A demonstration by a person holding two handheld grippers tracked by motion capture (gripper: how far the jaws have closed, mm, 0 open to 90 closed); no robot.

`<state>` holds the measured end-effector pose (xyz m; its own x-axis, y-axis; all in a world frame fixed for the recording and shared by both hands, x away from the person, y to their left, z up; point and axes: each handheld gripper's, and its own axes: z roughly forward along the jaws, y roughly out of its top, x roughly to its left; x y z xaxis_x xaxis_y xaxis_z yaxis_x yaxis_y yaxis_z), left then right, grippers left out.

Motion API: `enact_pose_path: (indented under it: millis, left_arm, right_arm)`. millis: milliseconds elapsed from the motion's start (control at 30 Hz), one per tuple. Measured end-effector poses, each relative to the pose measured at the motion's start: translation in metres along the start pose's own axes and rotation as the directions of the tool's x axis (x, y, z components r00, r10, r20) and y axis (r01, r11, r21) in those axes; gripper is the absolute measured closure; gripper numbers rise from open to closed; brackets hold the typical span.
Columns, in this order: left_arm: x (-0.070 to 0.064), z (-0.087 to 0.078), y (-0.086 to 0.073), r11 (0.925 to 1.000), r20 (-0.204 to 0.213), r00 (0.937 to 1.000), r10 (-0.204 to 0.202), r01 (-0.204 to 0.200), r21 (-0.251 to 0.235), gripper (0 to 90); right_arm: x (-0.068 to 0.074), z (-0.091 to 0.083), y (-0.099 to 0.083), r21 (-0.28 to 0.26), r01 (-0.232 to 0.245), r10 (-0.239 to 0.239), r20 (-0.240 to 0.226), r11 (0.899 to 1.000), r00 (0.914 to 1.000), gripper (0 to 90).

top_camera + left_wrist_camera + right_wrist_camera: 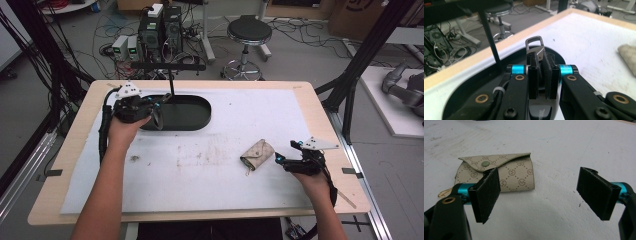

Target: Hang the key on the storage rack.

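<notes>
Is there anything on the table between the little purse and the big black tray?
No. In the high view, between the purse and the black tray lies just bare white mat with some dirty smudges.

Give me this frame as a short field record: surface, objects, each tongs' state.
surface: table with a stained white mat
tray: black oval tray, far left of the mat
held item: dark object with a metal loop on top, identity unclear
left tongs: shut on the dark object, over the tray
pouch: beige monogram snap pouch, flap closed, flat on the mat
right tongs: open, beside the pouch, not touching
</notes>
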<state>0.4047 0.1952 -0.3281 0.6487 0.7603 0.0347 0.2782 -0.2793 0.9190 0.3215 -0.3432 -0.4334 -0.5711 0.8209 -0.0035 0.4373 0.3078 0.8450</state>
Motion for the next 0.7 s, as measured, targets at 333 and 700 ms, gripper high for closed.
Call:
enact_pose_path:
  millis: [333,700]
  left_arm:
    - [0.013,0.026,0.039,0.9997,-0.038,0.9992,-0.012,0.011,-0.021,83.6]
    - [0.014,0.051,0.052,0.9996,-0.084,0.9965,0.003,0.000,0.030,83.6]
  right_arm:
    - [0.000,0.002,0.001,0.002,0.004,-0.004,-0.004,1.000,1.0000,19.4]
    - [-0.002,0.002,0.000,0.003,0.001,-0.001,-0.004,1.000,1.0000,19.4]
